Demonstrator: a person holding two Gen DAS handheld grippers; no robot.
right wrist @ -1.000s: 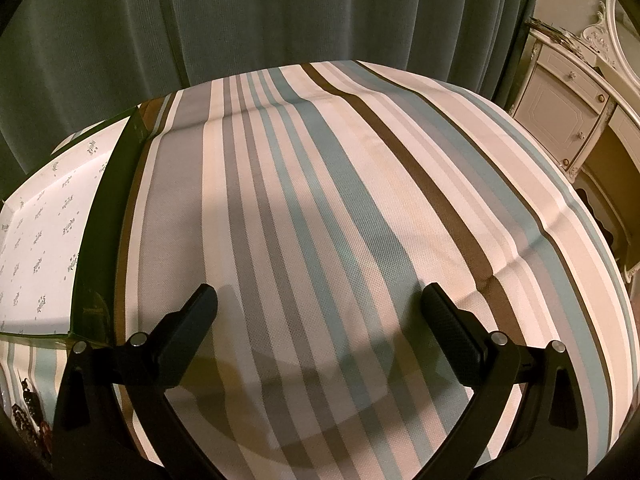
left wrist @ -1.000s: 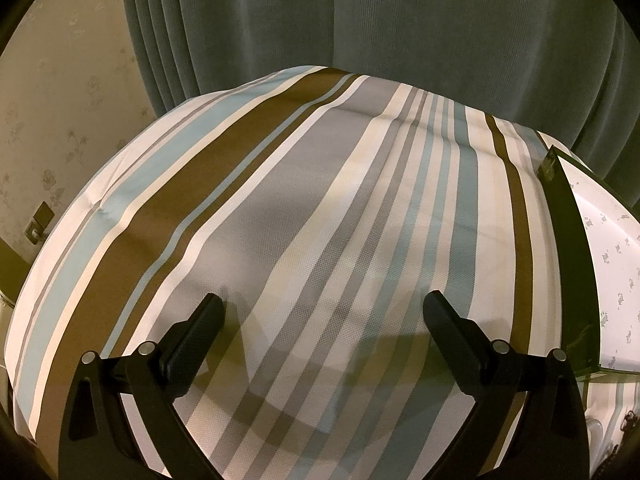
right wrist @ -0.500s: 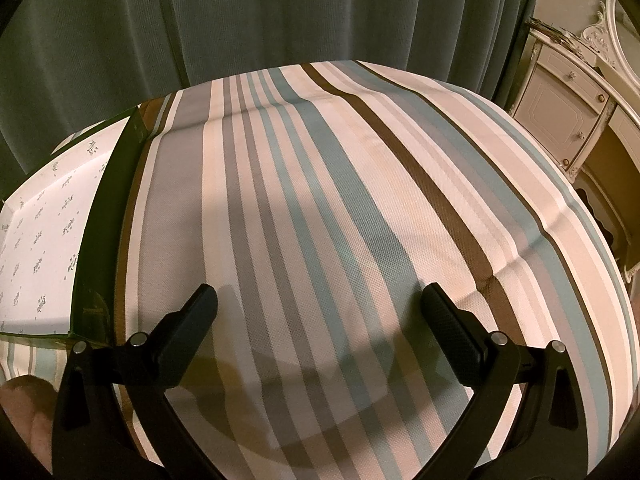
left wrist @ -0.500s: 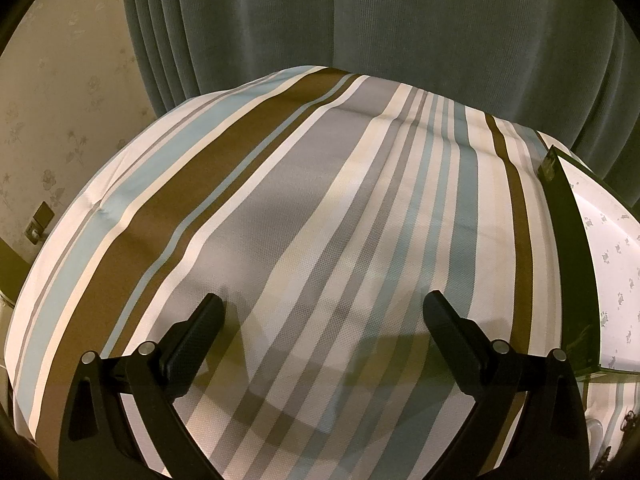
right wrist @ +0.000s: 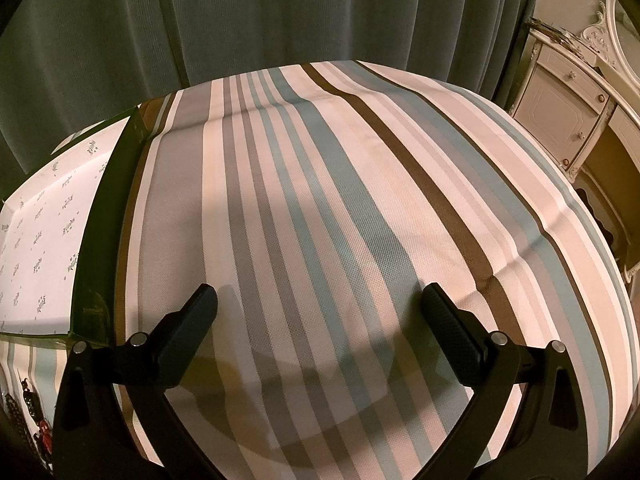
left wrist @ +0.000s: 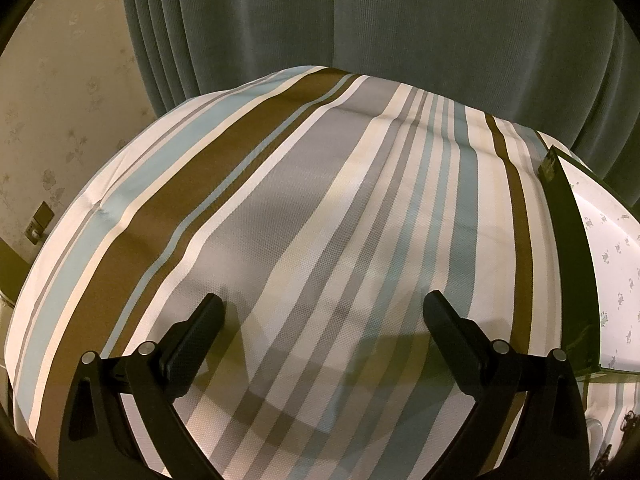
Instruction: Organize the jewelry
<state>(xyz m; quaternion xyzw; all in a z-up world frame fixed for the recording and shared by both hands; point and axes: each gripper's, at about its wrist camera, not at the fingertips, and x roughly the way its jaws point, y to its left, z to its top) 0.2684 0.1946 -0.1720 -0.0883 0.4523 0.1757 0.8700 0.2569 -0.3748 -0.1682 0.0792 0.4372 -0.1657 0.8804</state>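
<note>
Both sets of tongs spread wide and empty over the striped tablecloth [left wrist: 304,216]: left gripper [left wrist: 324,320], right gripper [right wrist: 320,312]. Between the two, an open box [right wrist: 44,232] with dark green walls and a white printed lining, its long side running away toward the curtain [right wrist: 280,12]. On the box's near side, at the right view's lower left corner, dark beaded jewelry [right wrist: 28,412] with red pieces; strand direction unclear. Seemingly nearer the right gripper, behind and left of its fingertips. Bare cloth elsewhere; table edge and a dresser [right wrist: 568,104] far from the box.
</note>
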